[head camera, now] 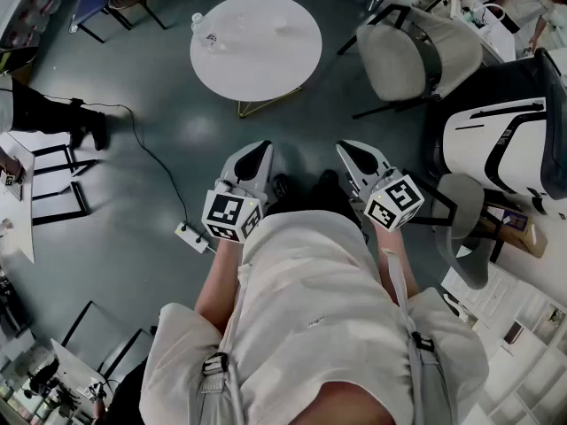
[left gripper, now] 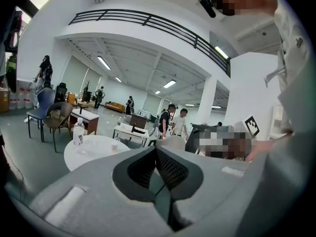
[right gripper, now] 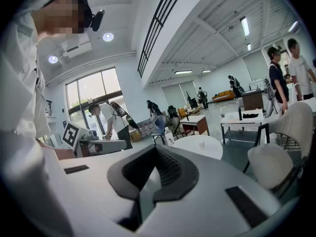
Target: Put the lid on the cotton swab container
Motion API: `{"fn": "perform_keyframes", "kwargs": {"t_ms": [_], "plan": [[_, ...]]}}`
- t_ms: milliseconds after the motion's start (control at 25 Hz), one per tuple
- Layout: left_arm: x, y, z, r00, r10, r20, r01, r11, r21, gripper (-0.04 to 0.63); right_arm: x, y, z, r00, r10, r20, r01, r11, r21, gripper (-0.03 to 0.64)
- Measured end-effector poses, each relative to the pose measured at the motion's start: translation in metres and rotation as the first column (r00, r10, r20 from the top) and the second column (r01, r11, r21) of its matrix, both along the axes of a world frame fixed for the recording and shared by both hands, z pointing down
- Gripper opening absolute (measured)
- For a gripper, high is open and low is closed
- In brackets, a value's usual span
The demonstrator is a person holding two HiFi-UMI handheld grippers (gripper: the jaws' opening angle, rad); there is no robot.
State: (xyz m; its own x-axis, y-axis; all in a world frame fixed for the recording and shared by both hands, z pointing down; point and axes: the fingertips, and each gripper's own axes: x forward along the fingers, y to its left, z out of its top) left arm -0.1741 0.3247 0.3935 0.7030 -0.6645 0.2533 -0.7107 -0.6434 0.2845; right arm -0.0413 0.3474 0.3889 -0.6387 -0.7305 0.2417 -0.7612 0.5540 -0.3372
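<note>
Open hall with a dark grey floor point(head camera: 159, 131); one round white table point(head camera: 266, 60) stands ahead of the person. We begin at the tongs. The left gripper point(head camera: 254, 158) and the right gripper point(head camera: 354, 156) are held side by side against the person's chest, tips forward. In each gripper view the two jaws meet along a thin seam with nothing between them, so both are closed and empty.

Moving outward, the table lies well apart from both grippers, forward and somewhat to the left; we judge the left gripper the nearer. On the tabletop we count one clear water bottle point(head camera: 202, 25) and two small pale items, one beside the bottle point(head camera: 218, 39) and one toward the far side point(head camera: 282, 27). They are too small for us to say which is the cotton swab container or its lid, or how either's long axis runs. One grey chair point(head camera: 416, 56) stands to the right of the table.
</note>
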Motion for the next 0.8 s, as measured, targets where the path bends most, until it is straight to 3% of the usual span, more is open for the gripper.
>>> {"fn": "perform_keyframes", "kwargs": {"t_ms": [800], "plan": [[-0.006,0.001,0.010,0.999,0.022,0.023,-0.022,1.000,-0.015,0.011,-0.011,-0.001,0.004,1.000,0.000,0.010,0.000,1.000,-0.030,0.006]]}}
